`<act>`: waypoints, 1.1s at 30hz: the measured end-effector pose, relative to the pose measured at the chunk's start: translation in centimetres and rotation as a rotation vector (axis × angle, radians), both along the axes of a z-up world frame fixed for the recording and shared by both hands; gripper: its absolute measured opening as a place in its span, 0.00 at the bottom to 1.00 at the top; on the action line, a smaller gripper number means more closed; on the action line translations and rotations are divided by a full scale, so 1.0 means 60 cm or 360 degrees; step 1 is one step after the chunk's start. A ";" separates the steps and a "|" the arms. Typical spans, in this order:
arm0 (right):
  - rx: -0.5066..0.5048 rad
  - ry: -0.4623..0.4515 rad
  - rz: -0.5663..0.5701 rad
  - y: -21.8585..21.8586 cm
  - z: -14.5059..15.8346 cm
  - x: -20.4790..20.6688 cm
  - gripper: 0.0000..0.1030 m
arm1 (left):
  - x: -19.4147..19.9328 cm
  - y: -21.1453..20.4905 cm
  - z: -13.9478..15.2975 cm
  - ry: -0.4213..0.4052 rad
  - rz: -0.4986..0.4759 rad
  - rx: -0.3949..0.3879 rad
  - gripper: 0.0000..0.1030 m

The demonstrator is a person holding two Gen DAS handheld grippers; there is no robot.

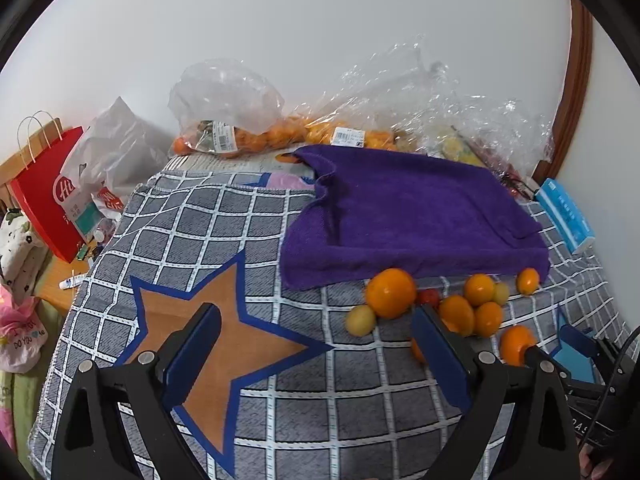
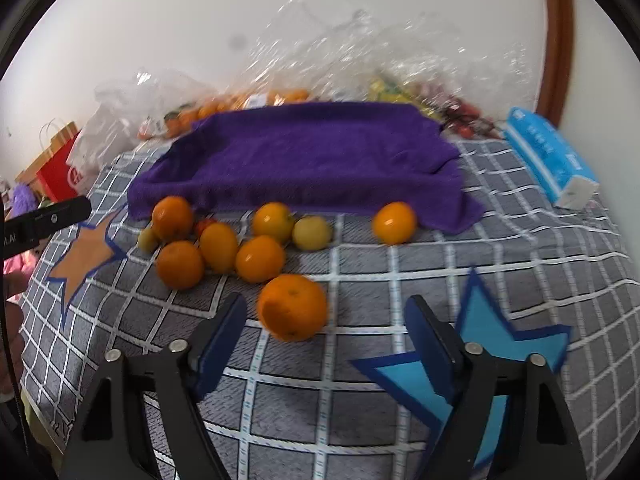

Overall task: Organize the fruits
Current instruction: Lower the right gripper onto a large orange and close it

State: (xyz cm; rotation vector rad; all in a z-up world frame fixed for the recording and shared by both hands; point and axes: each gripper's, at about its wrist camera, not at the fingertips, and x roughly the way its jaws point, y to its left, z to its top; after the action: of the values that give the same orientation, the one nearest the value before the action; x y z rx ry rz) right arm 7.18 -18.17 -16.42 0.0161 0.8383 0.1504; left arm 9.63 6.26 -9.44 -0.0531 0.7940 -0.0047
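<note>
The right gripper (image 2: 320, 332) has its jaws apart with nothing clamped; the nearest orange (image 2: 292, 306) lies just ahead of the blue pads, between the two fingertips but touching neither. That is the relation the next move likely hinges on: the fruit sits dead ahead and slightly left of centre, so a short push forward should bracket it. It is round, so no axis matters. The left gripper (image 1: 316, 336) is spread wide and empty over the orange star (image 1: 224, 344) on the checked cloth (image 1: 360, 420), with the cluster of oranges (image 1: 460, 312) off to its right, so the right hand is the nearer one. Behind the fruit lies the purple towel (image 2: 304, 160), and bagged oranges (image 1: 240, 140) lie along the wall
</note>
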 end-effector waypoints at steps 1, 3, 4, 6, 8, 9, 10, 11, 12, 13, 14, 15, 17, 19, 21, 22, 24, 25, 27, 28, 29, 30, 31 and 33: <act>-0.0002 0.0009 0.0013 0.004 -0.006 0.002 0.72 | 0.000 0.003 -0.004 0.0005 0.0000 -0.0002 0.94; -0.0002 0.0030 0.0027 0.009 -0.015 0.007 0.67 | 0.002 0.009 -0.011 0.0024 -0.0012 -0.0023 0.94; 0.0001 0.0047 0.0031 0.010 -0.020 0.009 0.64 | 0.003 0.012 -0.016 0.0041 -0.0021 -0.0035 0.93; 0.0010 0.0074 0.0030 0.011 -0.029 0.017 0.59 | 0.005 0.014 -0.024 0.0064 -0.0033 -0.0048 0.91; 0.0035 0.0088 0.0032 0.010 -0.034 0.022 0.54 | 0.007 0.012 -0.030 0.0078 -0.0039 -0.0045 0.91; 0.0046 0.0089 0.0038 0.011 -0.035 0.023 0.47 | 0.008 0.010 -0.033 0.0083 -0.0041 -0.0041 0.91; 0.0042 0.0084 0.0041 0.013 -0.034 0.023 0.42 | 0.010 0.007 -0.036 0.0089 -0.0045 -0.0035 0.91; 0.0031 0.0078 0.0039 0.014 -0.033 0.023 0.42 | 0.012 0.005 -0.037 0.0091 -0.0047 -0.0030 0.91; 0.0021 0.0071 0.0043 0.014 -0.033 0.023 0.42 | 0.015 0.002 -0.039 0.0094 -0.0048 -0.0022 0.91; 0.0017 0.0070 0.0047 0.014 -0.033 0.023 0.42 | 0.017 -0.001 -0.041 0.0093 -0.0048 -0.0011 0.91; 0.0014 0.0072 0.0048 0.013 -0.034 0.022 0.41 | 0.020 -0.004 -0.043 0.0092 -0.0048 0.0002 0.91; 0.0012 0.0072 0.0047 0.012 -0.033 0.020 0.41 | 0.022 -0.008 -0.046 0.0093 -0.0047 0.0014 0.91; 0.0007 0.0064 0.0041 0.009 -0.030 0.014 0.41 | 0.028 -0.014 -0.053 0.0109 -0.0047 0.0033 0.88; 0.0010 0.0046 0.0033 0.003 -0.022 0.008 0.41 | 0.037 -0.019 -0.061 0.0147 -0.0057 0.0037 0.82; 0.0019 0.0027 0.0025 -0.003 -0.015 0.003 0.41 | 0.044 -0.023 -0.070 0.0177 -0.0089 0.0018 0.75; 0.0023 0.0020 0.0020 -0.007 -0.011 0.002 0.41 | 0.047 -0.026 -0.075 0.0185 -0.0104 0.0010 0.74; 0.0027 0.0017 0.0009 -0.013 -0.007 0.001 0.41 | 0.055 -0.032 -0.084 0.0209 -0.0123 0.0018 0.67; 0.0026 0.0014 0.0001 -0.016 -0.005 0.001 0.41 | 0.057 -0.035 -0.087 0.0214 -0.0133 0.0022 0.66; 0.0021 0.0006 -0.0006 -0.021 -0.004 0.001 0.41 | 0.060 -0.042 -0.092 0.0209 -0.0152 0.0031 0.61; 0.0018 0.0003 -0.0011 -0.023 -0.004 0.000 0.41 | 0.061 -0.044 -0.094 0.0204 -0.0161 0.0034 0.61; 0.0017 0.0006 -0.0015 -0.026 -0.004 0.001 0.41 | 0.063 -0.046 -0.096 0.0201 -0.0170 0.0039 0.61; 0.0019 0.0009 -0.0019 -0.029 -0.004 0.001 0.41 | 0.064 -0.048 -0.098 0.0200 -0.0176 0.0042 0.59; 0.0021 0.0010 -0.0023 -0.031 -0.004 0.000 0.41 | 0.066 -0.051 -0.100 0.0199 -0.0185 0.0046 0.57; 0.0022 0.0008 -0.0035 -0.034 -0.004 0.000 0.41 | 0.070 -0.055 -0.103 0.0205 -0.0203 0.0048 0.46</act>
State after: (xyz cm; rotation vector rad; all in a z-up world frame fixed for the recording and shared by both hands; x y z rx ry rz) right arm 7.15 -20.22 -16.64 0.0388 0.8417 0.1356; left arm 13.81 2.99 -15.64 0.0259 0.9250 -0.1107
